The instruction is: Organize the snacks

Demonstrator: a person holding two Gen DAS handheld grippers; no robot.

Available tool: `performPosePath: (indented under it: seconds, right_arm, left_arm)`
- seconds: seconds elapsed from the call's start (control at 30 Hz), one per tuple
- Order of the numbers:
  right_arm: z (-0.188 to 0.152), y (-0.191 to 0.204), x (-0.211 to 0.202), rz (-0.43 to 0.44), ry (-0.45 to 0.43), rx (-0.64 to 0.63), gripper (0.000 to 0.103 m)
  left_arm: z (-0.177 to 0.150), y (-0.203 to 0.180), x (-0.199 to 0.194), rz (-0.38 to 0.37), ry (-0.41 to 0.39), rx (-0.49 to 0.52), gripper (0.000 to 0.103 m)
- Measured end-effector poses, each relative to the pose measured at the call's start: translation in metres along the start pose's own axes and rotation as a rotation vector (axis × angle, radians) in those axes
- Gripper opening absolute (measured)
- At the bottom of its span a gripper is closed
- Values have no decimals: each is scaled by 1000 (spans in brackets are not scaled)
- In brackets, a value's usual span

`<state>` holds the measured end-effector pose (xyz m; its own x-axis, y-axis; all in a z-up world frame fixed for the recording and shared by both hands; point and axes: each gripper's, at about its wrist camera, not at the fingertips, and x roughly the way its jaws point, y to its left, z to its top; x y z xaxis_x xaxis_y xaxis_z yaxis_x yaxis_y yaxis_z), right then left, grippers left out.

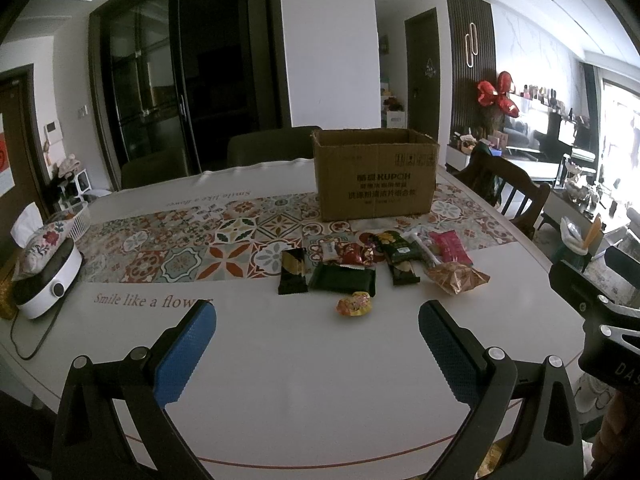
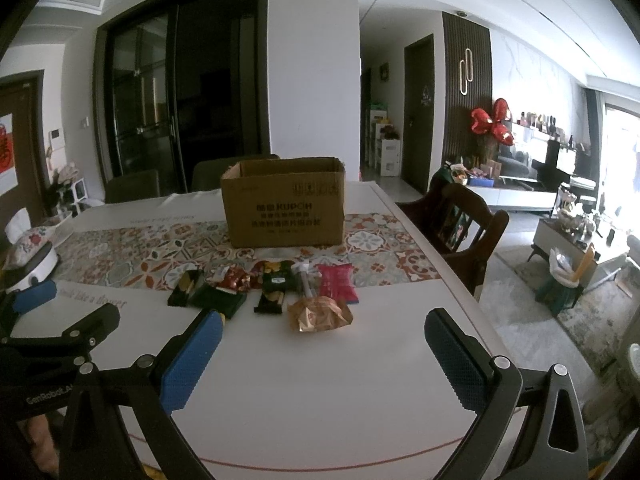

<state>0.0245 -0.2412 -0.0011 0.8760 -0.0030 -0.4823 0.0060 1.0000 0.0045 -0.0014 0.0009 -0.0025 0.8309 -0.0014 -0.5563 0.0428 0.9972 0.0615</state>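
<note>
An open brown cardboard box (image 1: pixel 374 174) stands on the patterned runner; it also shows in the right wrist view (image 2: pixel 283 204). Several snack packets lie in front of it: a black-gold packet (image 1: pixel 293 272), a dark green packet (image 1: pixel 344 279), a small orange packet (image 1: pixel 354 304), a crinkled gold bag (image 1: pixel 456 277) (image 2: pixel 320 313), a pink packet (image 1: pixel 451 246) (image 2: pixel 337 282). My left gripper (image 1: pixel 316 330) is open and empty, hovering short of the snacks. My right gripper (image 2: pixel 322 338) is open and empty, just short of the gold bag.
A white appliance (image 1: pixel 48 284) with a floral tissue cover (image 1: pixel 38 246) sits at the table's left edge. A wooden chair (image 2: pixel 460 224) stands at the right side. Dark chairs (image 1: pixel 272 146) stand behind the table. The right gripper's body (image 1: pixel 600 312) shows at the right.
</note>
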Motion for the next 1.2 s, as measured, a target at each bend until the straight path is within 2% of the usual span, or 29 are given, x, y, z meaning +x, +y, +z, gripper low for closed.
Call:
performPosePath:
  seconds: [1.2]
  right_arm:
    - [-3, 2, 1, 0, -9, -1, 102]
  left_arm:
    - [-2, 1, 2, -3, -2, 0, 103]
